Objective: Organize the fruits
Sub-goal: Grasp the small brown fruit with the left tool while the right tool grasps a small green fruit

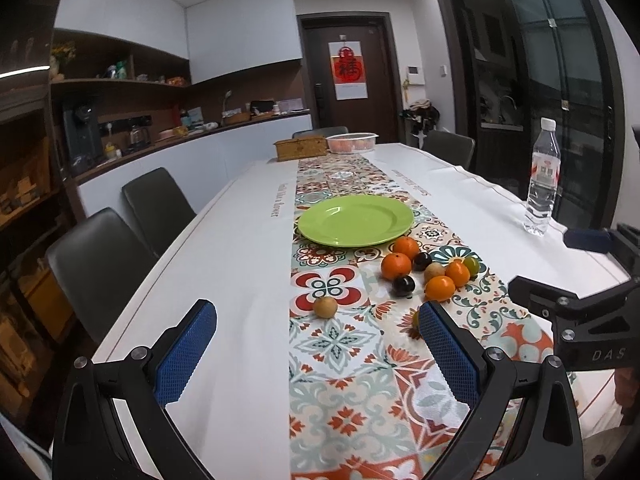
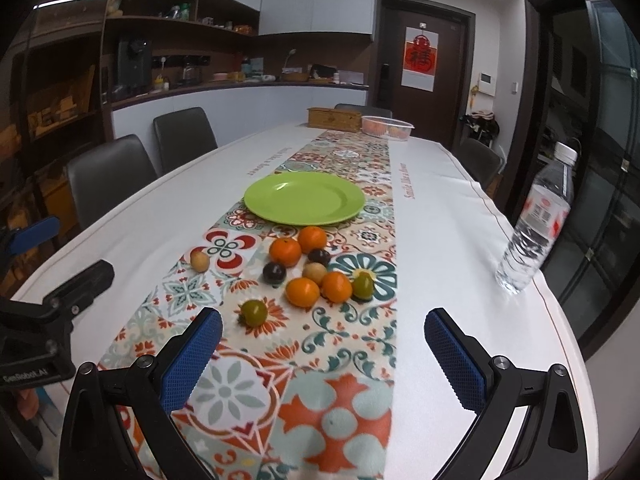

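An empty green plate (image 1: 355, 220) (image 2: 304, 197) sits on the patterned runner. Just in front of it lies a cluster of fruits: several oranges (image 1: 396, 265) (image 2: 303, 291), two dark plums (image 1: 403, 285) (image 2: 274, 272), tan longans (image 1: 325, 307) (image 2: 199, 261) and green tomatoes (image 2: 254, 312) (image 2: 363, 286). My left gripper (image 1: 318, 356) is open and empty, above the table short of the fruits. My right gripper (image 2: 323, 356) is open and empty, also short of the fruits. Each gripper's body shows at the other view's edge.
A water bottle (image 1: 542, 178) (image 2: 536, 222) stands near the table's right edge. A wooden box (image 1: 301, 148) and a clear plastic tub (image 1: 352, 142) sit at the far end. Grey chairs (image 1: 100, 268) line the left side.
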A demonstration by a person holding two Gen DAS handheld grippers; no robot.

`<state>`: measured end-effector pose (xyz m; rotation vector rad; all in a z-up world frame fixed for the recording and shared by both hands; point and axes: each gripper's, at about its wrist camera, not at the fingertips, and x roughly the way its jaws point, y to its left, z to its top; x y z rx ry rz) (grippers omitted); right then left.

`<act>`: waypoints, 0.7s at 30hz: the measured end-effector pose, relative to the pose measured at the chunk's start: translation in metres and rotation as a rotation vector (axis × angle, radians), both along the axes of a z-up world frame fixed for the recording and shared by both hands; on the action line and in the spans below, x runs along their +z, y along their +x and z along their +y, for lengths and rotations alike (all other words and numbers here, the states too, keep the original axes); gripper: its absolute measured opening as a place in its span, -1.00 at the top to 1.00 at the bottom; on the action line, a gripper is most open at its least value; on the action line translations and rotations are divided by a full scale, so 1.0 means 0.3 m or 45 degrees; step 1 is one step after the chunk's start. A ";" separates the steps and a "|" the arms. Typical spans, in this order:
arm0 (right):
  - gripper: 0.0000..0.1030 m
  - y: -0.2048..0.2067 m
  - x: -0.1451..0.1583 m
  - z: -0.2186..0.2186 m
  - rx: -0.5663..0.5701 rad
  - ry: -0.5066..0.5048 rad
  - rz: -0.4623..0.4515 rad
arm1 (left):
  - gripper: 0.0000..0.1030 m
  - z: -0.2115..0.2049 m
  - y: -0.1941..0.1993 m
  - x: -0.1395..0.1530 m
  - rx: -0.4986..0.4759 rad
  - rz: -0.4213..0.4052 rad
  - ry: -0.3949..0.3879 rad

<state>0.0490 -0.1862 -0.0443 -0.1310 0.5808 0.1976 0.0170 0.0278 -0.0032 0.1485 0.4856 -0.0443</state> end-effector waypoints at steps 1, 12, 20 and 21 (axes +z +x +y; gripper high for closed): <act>-0.98 0.011 -0.002 0.008 0.007 0.001 0.003 | -0.99 0.007 0.005 -0.003 -0.004 -0.001 0.001; -0.88 0.088 -0.040 0.125 0.098 -0.041 0.030 | -0.86 0.047 0.099 -0.044 -0.097 0.039 0.038; -0.58 0.162 -0.114 0.168 0.171 -0.003 0.156 | -0.53 0.046 0.195 -0.103 -0.138 0.139 0.054; -0.52 0.175 -0.124 0.169 0.177 0.005 0.178 | -0.52 0.044 0.207 -0.112 -0.144 0.154 0.054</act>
